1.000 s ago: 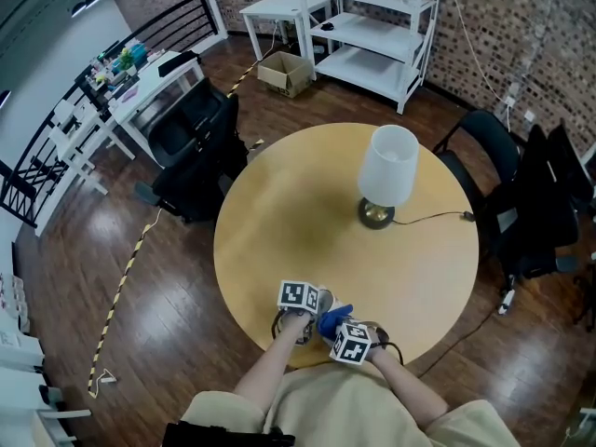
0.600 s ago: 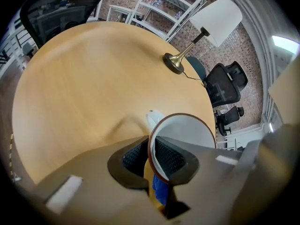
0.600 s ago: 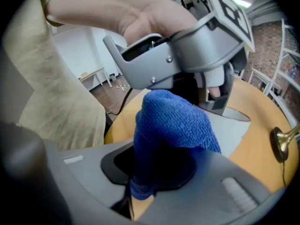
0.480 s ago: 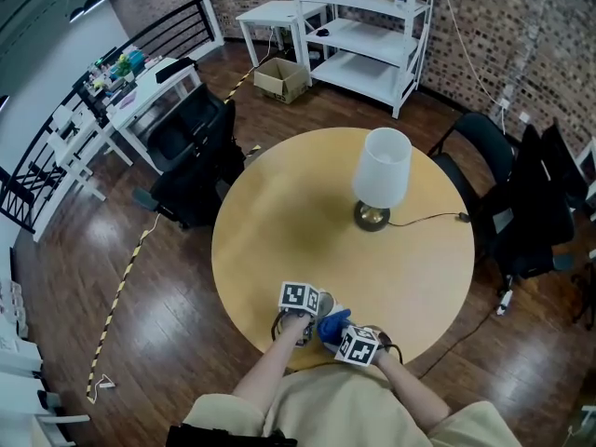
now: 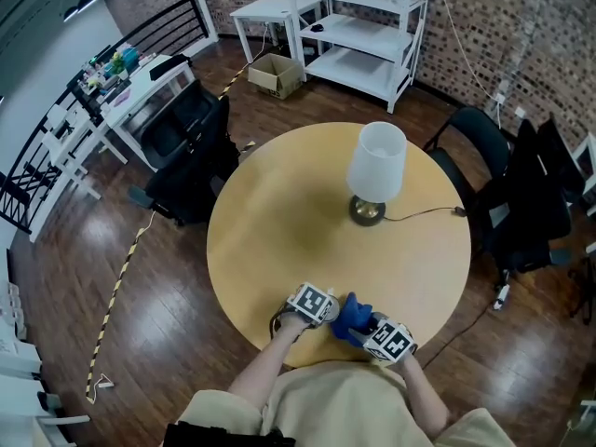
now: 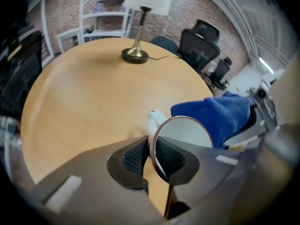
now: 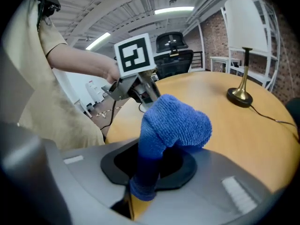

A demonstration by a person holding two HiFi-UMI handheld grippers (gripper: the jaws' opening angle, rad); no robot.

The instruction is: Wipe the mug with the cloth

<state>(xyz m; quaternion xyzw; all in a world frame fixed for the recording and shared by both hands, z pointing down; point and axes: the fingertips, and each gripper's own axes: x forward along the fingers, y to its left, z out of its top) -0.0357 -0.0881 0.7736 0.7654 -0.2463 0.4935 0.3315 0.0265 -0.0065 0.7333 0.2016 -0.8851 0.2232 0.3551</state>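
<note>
A white mug (image 6: 183, 134) with a thin copper-coloured rim lies tilted, its mouth facing the left gripper view. My left gripper (image 6: 151, 156) is shut on its wall, one pad inside the rim and one outside. A blue cloth (image 6: 219, 113) presses against the mug's far side. My right gripper (image 7: 147, 165) is shut on the cloth (image 7: 172, 125), which bunches up above its jaws. In the head view both grippers meet at the table's near edge: left gripper (image 5: 312, 303), cloth (image 5: 351, 316), right gripper (image 5: 389, 340). The mug is hidden there.
On the round wooden table (image 5: 279, 222) a white-shaded lamp (image 5: 377, 161) stands at the far right, and its cable (image 5: 424, 214) trails off the right edge. Black chairs (image 5: 191, 152) (image 5: 521, 203) flank the table. A white shelf unit (image 5: 358, 26) stands behind it.
The right gripper has swung out to the right with the cloth. The left gripper has shifted slightly right and still holds the mug.
</note>
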